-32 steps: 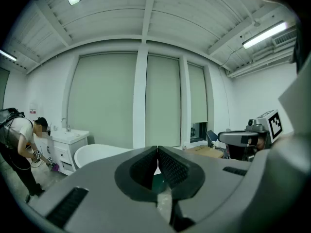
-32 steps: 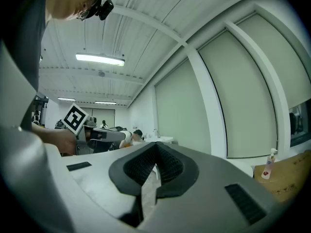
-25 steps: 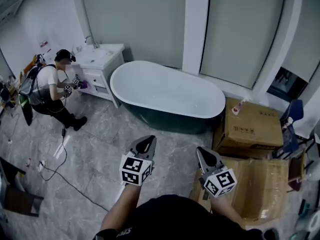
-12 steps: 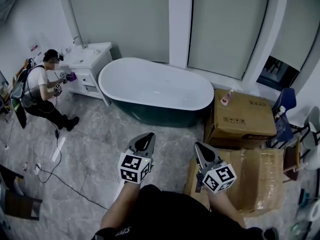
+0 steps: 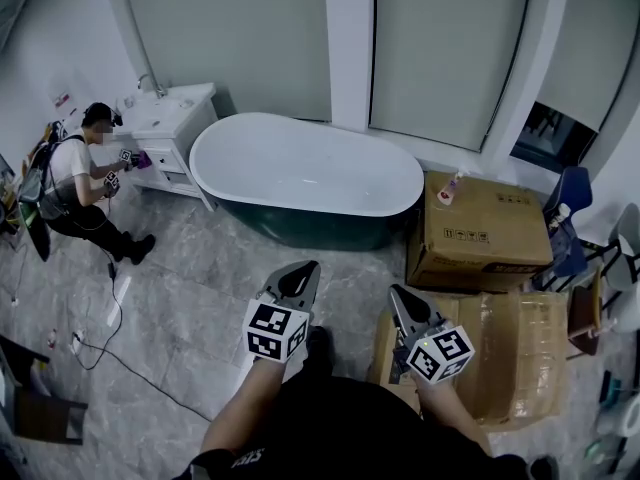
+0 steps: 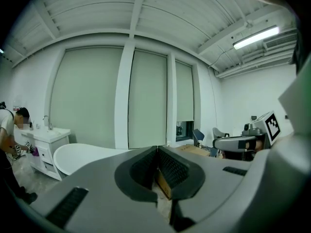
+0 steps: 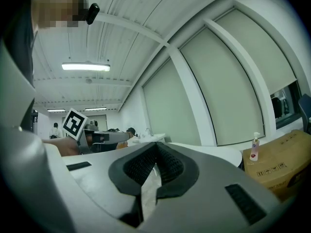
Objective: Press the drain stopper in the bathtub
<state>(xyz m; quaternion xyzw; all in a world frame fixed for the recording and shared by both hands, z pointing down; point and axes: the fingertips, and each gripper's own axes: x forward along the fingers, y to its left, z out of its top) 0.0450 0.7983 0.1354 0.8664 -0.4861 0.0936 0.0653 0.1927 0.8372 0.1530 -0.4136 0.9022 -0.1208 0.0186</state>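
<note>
A white oval bathtub (image 5: 305,173) with a dark outer shell stands against the far wall, some way ahead of me; its drain stopper cannot be made out from here. My left gripper (image 5: 303,276) is held low in front of me, jaws shut with nothing between them. My right gripper (image 5: 399,301) is beside it, also shut and empty. The tub's white rim (image 6: 73,154) shows beyond the left jaws, and the same rim (image 7: 214,150) shows beyond the right jaws.
Large cardboard boxes (image 5: 485,233) sit right of the tub, one with a spray bottle (image 5: 448,189) on top. Another person (image 5: 75,183) crouches at a white vanity (image 5: 170,128) at left. A cable (image 5: 110,338) trails over the marble floor. Chairs (image 5: 575,208) stand at far right.
My view has shifted so the tub sits lower and more to the left. Both grippers stay shut in front of me. The person at the vanity has barely moved.
</note>
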